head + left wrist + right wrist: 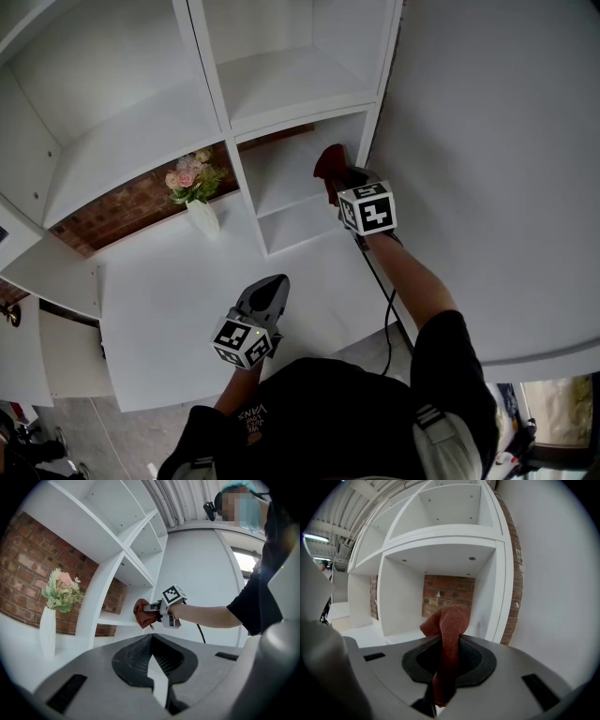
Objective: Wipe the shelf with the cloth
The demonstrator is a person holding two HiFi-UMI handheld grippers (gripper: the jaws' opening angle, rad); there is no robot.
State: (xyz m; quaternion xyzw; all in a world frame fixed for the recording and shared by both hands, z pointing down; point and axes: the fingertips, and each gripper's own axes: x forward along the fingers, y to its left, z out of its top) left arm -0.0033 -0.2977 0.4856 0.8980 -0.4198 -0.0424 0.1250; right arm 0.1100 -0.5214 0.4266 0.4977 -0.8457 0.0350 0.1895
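The right arm [412, 281] is stretched forward. The right tongs [334, 184] pinch the red cloth [327, 161] at the mouth of the lower shelf [298, 223]. The left tongs [273, 284], pressed together and empty, are low over the white bench [169, 281].

Right gripper [445, 656] pinches cloth [447, 634]; shelf [436, 585] ahead.

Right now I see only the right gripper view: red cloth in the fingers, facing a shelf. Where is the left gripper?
Observer: The left gripper hovers over the white counter, fingers shut, holding nothing.
Operator: Anything on that counter?
Observer: A white vase of pink flowers, left of the shelf's divider.
Operator: Is the cloth on the shelf board?
Observer: The left gripper view shows the cloth bunched at the board's front edge; contact cannot be told.
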